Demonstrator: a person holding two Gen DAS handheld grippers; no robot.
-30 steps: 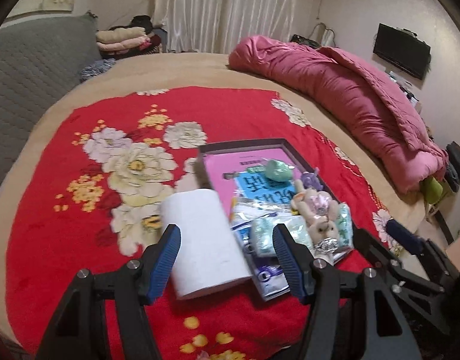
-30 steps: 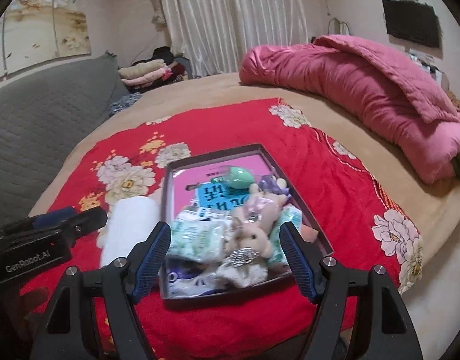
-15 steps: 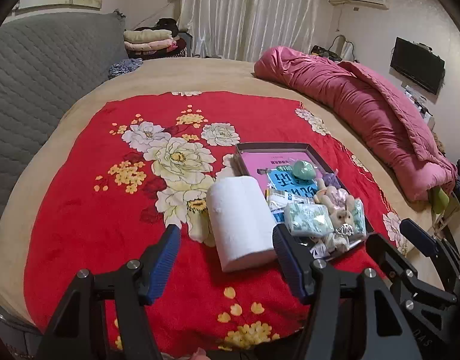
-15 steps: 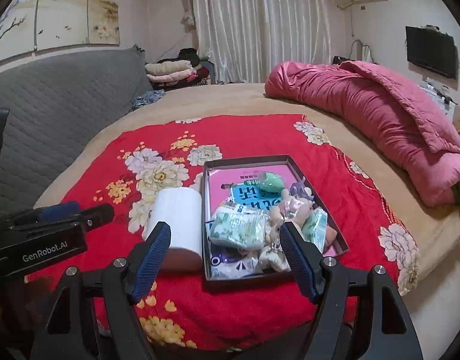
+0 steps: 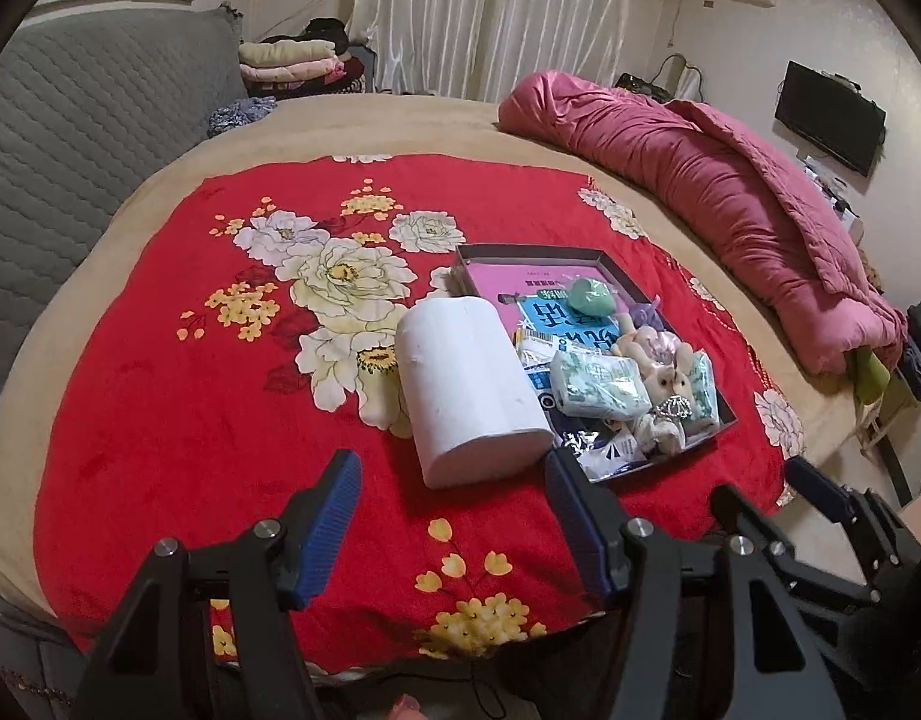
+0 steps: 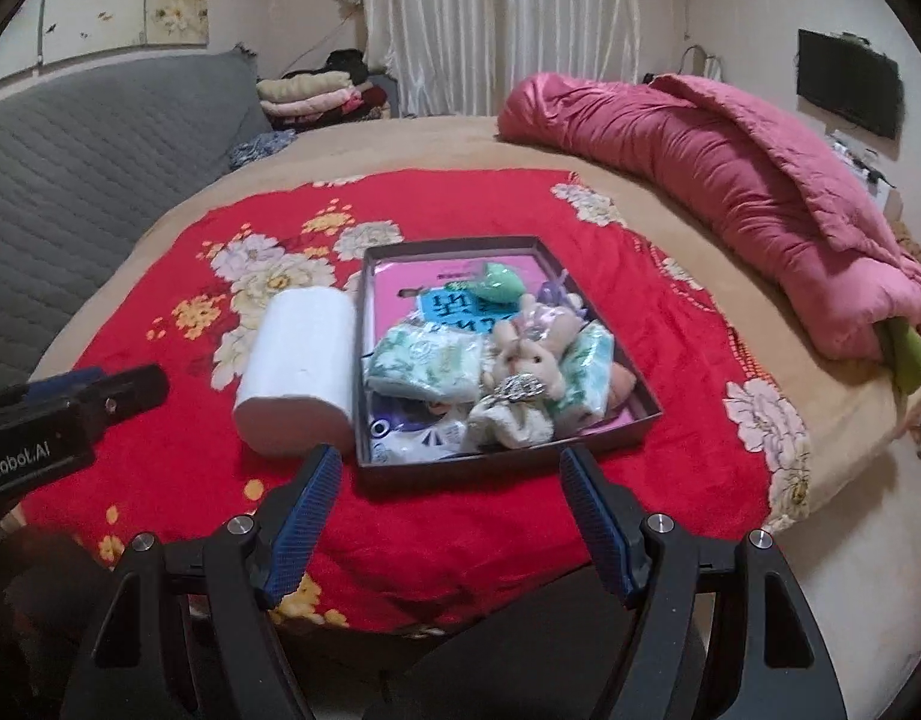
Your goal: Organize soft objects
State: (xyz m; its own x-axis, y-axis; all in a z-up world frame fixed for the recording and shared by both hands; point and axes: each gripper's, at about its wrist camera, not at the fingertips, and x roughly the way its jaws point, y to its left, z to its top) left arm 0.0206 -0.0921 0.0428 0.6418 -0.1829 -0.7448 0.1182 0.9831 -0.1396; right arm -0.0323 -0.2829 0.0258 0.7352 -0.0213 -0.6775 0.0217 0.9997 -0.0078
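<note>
Plush rabbit (image 6: 529, 360) lies in the tray (image 6: 508, 462) — both grippers (image 5: 448, 480) (image 6: 448, 474) spread wide, holding nothing.

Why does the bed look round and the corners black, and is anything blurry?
Left wrist view: fisheye lens bulges the red blanket into a dome, dark corners, sharp toilet roll, dim warm light. Right wrist view: same bulge, tray contents crisp, curtain brightest.

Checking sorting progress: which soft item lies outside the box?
The white paper roll, lying on the red floral blanket beside the dark box; the others are inside.
</note>
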